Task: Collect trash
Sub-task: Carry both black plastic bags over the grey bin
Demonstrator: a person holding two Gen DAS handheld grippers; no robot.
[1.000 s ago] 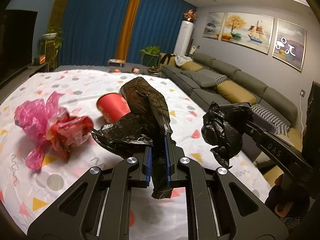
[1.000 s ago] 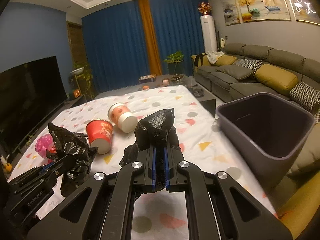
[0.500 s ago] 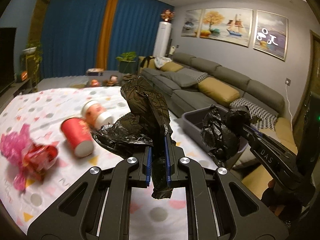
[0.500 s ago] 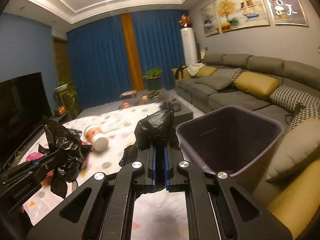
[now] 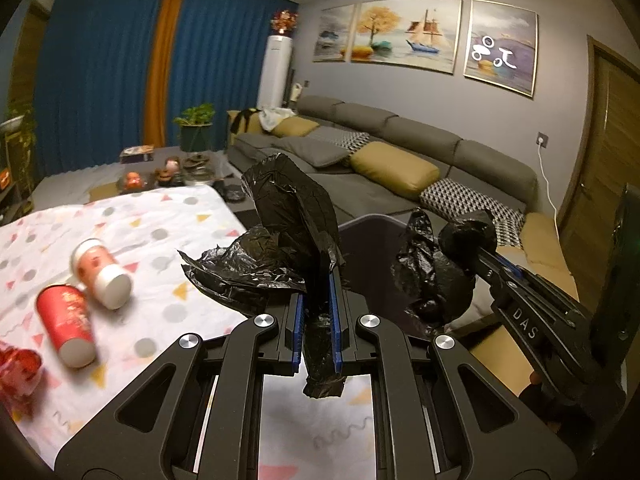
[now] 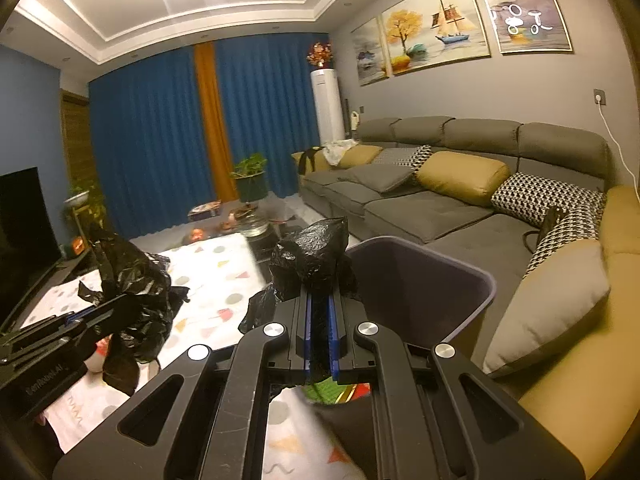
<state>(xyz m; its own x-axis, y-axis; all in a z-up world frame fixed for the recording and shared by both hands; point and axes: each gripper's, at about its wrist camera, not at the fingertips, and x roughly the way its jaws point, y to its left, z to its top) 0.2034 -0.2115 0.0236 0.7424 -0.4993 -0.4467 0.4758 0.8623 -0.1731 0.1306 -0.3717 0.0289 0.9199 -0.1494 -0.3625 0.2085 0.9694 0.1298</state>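
While both tools carry black plastic toward the bin, the litter that remains lies off to the left of the left gripper [image 5: 316, 320]: a crumpled red wrapper [image 5: 16, 368] at the far left edge, then a red paper cup [image 5: 66, 326] on its side, then a white-capped cup [image 5: 102, 270] tipped over just beside it. All three rest on the white cloth with coloured triangles and dots [image 5: 160, 240] that covers the low table. The left gripper's blue-padded jaws are clamped on a black plastic bag [image 5: 288, 240], whose crinkled film bunches up ahead of the fingers and hangs in a short tail below them. To its right, the right gripper [image 6: 320, 328] is likewise closed on another bunch of black plastic bag [image 6: 312, 256]. Whether the two bunches are one bag I cannot tell. Holding the film at two points probably serves to spread it as a liner over the grey waste bin [image 6: 460, 280], which stands just ahead of and right of the right gripper, past the table's edge. Beyond it runs a grey sectional sofa [image 6: 440, 208] with mustard and houndstooth cushions; blue curtains close the far wall.
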